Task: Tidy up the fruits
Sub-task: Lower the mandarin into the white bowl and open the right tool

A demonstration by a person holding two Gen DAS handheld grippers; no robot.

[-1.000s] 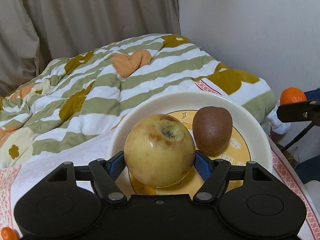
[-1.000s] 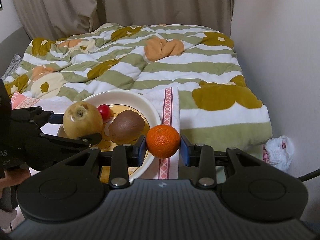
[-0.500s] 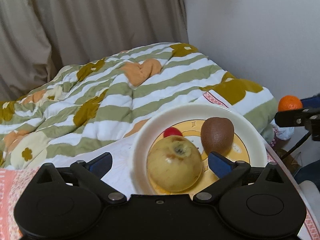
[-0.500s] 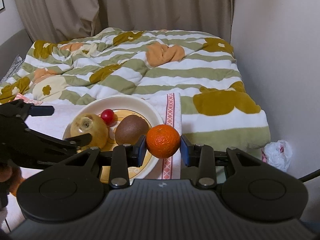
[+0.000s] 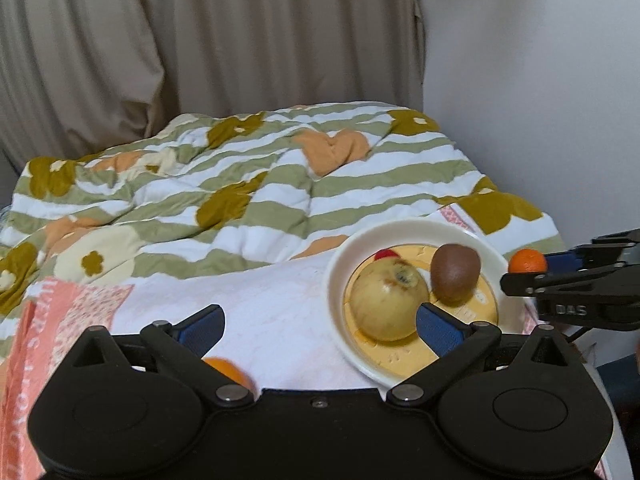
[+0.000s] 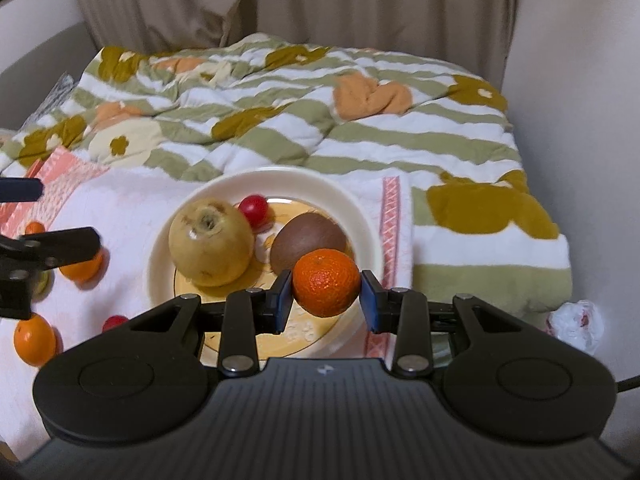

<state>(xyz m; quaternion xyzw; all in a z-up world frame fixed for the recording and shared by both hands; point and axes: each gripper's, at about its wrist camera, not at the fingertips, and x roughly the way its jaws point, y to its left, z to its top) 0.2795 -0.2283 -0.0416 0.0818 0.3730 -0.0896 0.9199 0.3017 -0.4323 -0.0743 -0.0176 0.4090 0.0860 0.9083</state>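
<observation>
Right gripper (image 6: 325, 304), low at the frame's centre over the plate (image 6: 362, 216), is clamped across the mandarin's (image 6: 326, 282) widest part, and that small, light, soft-skinned fruit probably bruises under hard squeezing.

Yellow apple (image 6: 211, 242) and brown kiwi (image 6: 308, 238) rest on plate (image 6: 360, 216).

At the centre of the frame the right gripper (image 6: 326, 298) clamps a mandarin (image 6: 326, 282) between its blue pads, hanging over the near rim of a cream plate (image 6: 352, 208). On the plate lie a yellow pear (image 6: 210, 242), a brown kiwi (image 6: 308, 238) and a small red tomato (image 6: 254, 208). At the left edge, loose oranges (image 6: 34, 340) rest on a white cloth (image 6: 132, 200) beside the left gripper's black fingers (image 6: 60, 246).
</observation>
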